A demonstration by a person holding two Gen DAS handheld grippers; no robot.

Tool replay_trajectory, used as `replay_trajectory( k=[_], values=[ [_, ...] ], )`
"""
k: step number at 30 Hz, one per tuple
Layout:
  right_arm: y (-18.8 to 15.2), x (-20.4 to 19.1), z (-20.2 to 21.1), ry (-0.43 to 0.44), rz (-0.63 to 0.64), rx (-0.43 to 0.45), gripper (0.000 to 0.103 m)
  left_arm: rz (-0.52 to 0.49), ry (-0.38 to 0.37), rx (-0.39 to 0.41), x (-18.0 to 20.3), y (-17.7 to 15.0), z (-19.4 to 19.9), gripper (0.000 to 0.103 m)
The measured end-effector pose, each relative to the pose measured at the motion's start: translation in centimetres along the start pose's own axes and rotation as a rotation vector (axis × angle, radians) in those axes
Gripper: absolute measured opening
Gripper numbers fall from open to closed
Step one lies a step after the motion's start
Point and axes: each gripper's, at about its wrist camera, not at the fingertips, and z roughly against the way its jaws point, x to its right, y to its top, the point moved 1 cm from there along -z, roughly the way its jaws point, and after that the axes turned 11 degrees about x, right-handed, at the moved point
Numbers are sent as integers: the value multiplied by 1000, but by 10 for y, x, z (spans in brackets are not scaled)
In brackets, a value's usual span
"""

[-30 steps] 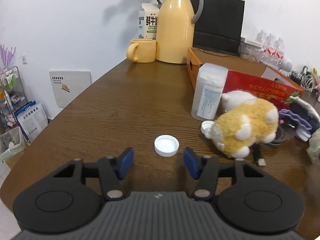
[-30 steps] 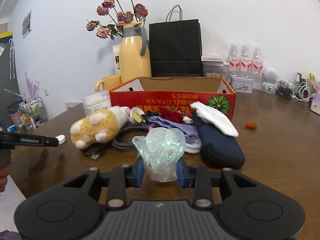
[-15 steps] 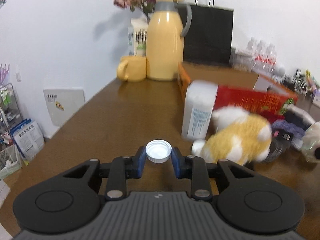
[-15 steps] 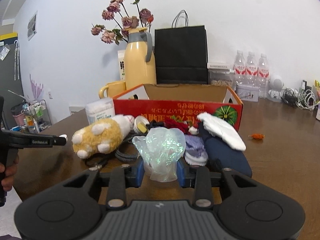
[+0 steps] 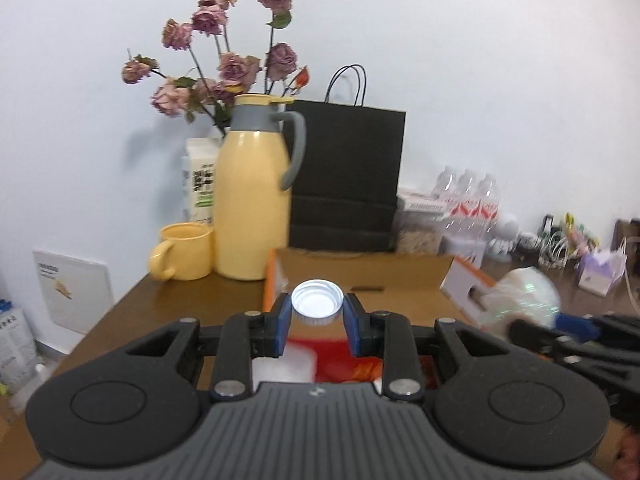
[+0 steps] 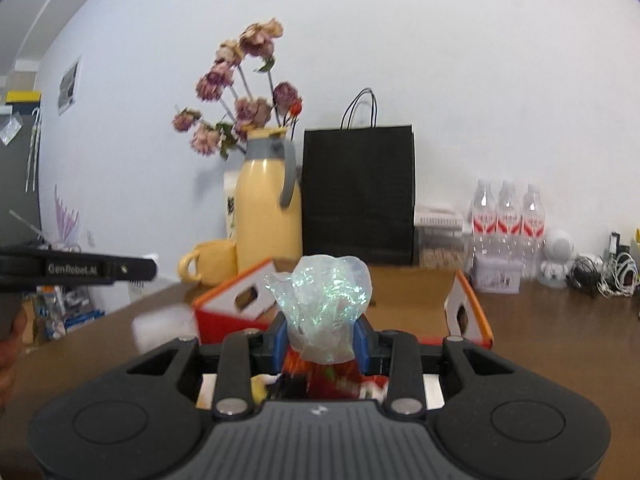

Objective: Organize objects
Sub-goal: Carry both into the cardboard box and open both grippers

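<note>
Two tools were in use, each clamped on something. The left tool [image 5: 317, 312] gripped a white bottle cap [image 5: 317, 303] between its blue pads, lifted clear of the desk [image 5: 168, 312]. The right tool [image 6: 320, 340] pinched a crumpled iridescent plastic wrap [image 6: 322, 304], which stood up between its pads. Just beyond both lay an open cardboard box [image 5: 368, 272] with orange edges and a red front. Behind the box stood a yellow mug [image 5: 184, 252], a yellow thermos jug [image 5: 252, 208], dried roses [image 5: 224, 64] and a black paper bag [image 5: 348, 176] against the white wall.
</note>
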Motion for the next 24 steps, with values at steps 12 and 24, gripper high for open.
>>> replay_trajectory(
  k=[12,24],
  values=[
    [4,40,-109,-80,-51,-66,31,94,72,-71,36,1,-111,28],
    [-25,45,-134,-116,-72,-218,40,70,92,-135,40,-20,-127,51]
  ],
)
